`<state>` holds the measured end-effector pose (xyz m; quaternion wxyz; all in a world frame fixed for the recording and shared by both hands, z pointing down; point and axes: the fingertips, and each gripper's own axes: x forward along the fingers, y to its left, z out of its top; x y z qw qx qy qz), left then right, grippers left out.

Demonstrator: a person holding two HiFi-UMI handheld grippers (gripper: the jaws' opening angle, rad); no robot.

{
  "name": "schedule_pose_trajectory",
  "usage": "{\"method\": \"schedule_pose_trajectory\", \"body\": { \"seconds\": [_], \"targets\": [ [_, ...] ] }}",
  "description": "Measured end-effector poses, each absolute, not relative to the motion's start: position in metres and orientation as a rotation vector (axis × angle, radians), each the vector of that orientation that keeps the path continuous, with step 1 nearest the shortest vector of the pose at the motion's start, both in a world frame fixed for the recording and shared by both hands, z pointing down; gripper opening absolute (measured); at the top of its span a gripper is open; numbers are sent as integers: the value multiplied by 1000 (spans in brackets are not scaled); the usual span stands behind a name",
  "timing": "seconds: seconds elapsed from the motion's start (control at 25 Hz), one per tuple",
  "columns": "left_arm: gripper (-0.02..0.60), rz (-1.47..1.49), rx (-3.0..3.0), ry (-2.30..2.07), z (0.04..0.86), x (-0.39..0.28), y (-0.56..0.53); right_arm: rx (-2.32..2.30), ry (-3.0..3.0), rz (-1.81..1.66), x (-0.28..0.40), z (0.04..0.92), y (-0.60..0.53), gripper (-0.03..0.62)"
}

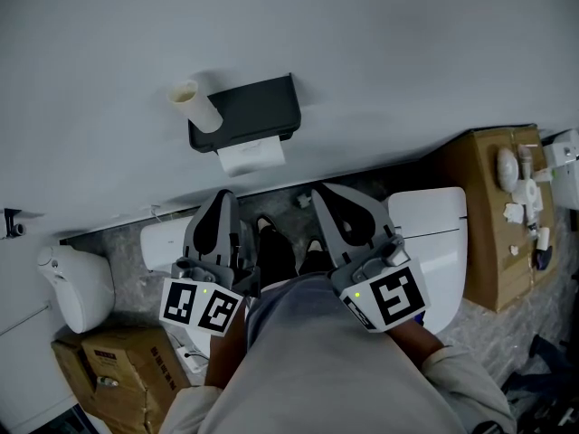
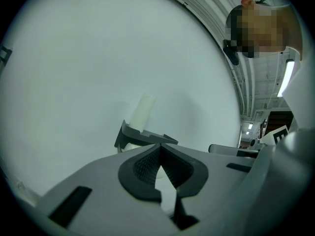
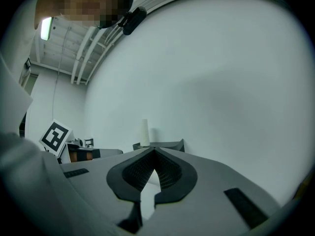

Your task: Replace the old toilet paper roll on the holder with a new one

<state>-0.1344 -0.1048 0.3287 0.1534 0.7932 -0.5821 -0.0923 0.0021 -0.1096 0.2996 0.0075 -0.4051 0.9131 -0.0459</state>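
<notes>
A black toilet paper holder (image 1: 246, 109) hangs on the white wall, with a sheet of white paper (image 1: 251, 155) hanging below it. A pale empty cardboard tube (image 1: 197, 105) stands on the holder's left end. My left gripper (image 1: 224, 197) and right gripper (image 1: 318, 191) are both shut and empty, held side by side short of the holder and pointing at the wall. In the left gripper view the holder (image 2: 142, 136) and tube (image 2: 141, 113) show just beyond the closed tips (image 2: 159, 145). The right gripper view shows the holder (image 3: 165, 145) and tube (image 3: 144, 132) past its tips (image 3: 153, 150).
A white toilet (image 1: 434, 229) stands at the right, with a cardboard box (image 1: 488, 233) carrying small white items beyond it. A white fixture (image 1: 77, 283) and another cardboard box (image 1: 118, 360) sit at the lower left. The person's dark shoes (image 1: 276, 251) are between the grippers.
</notes>
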Motion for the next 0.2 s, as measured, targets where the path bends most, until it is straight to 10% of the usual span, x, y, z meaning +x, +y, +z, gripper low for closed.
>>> {"method": "schedule_pose_trajectory", "body": {
  "seconds": [0.2],
  "targets": [
    [5, -257, 2277, -1663, 328, -132, -104, -1261, 2867, -117, 1, 297, -108, 17]
  ]
}}
